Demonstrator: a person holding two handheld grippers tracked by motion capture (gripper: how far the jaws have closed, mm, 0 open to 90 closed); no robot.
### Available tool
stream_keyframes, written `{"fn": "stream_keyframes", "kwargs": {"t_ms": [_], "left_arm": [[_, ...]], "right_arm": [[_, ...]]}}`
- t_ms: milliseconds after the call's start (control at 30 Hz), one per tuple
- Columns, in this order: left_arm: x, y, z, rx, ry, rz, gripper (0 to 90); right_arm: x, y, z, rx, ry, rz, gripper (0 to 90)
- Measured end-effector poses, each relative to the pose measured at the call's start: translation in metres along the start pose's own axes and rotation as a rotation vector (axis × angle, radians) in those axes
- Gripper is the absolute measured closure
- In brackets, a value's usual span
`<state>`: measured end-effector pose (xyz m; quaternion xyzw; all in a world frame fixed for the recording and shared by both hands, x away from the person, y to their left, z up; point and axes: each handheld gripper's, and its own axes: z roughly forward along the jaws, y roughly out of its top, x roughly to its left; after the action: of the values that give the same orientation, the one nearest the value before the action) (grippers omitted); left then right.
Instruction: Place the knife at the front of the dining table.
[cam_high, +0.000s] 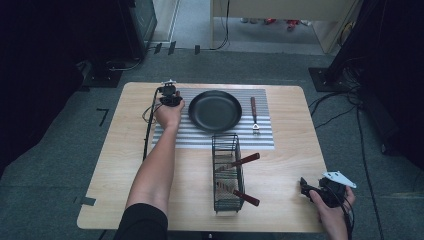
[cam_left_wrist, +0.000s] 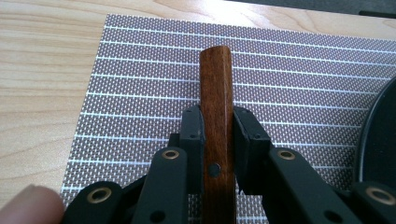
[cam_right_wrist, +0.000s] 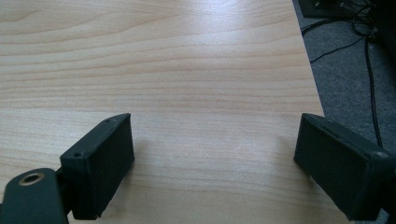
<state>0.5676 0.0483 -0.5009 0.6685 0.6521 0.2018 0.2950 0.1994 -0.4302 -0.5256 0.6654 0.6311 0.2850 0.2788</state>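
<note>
Left of pan (cam_high: 215, 110): striped mat (cam_high: 167, 135) bare, passable.
Table middle: wire basket (cam_high: 226, 172) blocking, handles (cam_high: 245, 160) jutting out rightward.
Right of pan: utensil (cam_high: 254, 115) lying lengthwise.
Near right corner: bare wood (cam_right_wrist: 187, 70), open passage.

I see the mat (cam_high: 200, 136) lying across the far half of the table (cam_high: 290, 165). On it, the pan (cam_high: 215, 110) sits in the middle, with 1 utensil (cam_high: 254, 115) just to its right, pointing near to far. My left gripper (cam_high: 170, 98) is at the mat's far left corner, left of the pan, with a handle (cam_left_wrist: 217, 126) between its jaws above the mat. Near of the mat stands the rack (cam_high: 226, 172), with 2 utensils (cam_high: 239, 162) in it, sticking out to its right. My right gripper (cam_high: 320, 191) is at the table's near right corner, well apart from the rack.
</note>
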Motion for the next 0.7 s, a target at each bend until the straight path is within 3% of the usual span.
{"fn": "stream_keyframes", "kwargs": {"t_ms": [133,200,333,367,400,533,700], "left_arm": [[0.002,0.0,0.0,0.001,-0.022,0.0,74.6],[0.004,0.001,0.0,0.009,-0.061,-0.015,66.7],[0.007,0.0,-0.003,0.013,-0.092,-0.006,56.9],[0.012,0.0,-0.007,0.017,-0.136,-0.026,54.1],[0.015,0.0,-0.01,0.012,-0.148,-0.041,52.9],[0.026,0.001,-0.02,0.004,-0.169,-0.065,54.5],[0.035,0.001,-0.028,0.03,-0.196,-0.039,61.8]], "right_arm": [[0.0,0.0,0.0,0.0,0.0,0.0,11.4],[0.0,0.0,0.0,-0.001,0.001,-0.001,11.5],[0.0,0.0,0.0,-0.001,0.003,-0.001,11.5],[0.0,0.0,0.0,0.001,0.005,-0.003,11.5],[0.0,0.001,0.001,0.001,0.006,-0.003,11.5],[0.0,0.001,0.001,0.001,0.006,-0.003,11.5],[0.0,0.001,0.001,0.001,0.006,-0.003,11.5]]}}
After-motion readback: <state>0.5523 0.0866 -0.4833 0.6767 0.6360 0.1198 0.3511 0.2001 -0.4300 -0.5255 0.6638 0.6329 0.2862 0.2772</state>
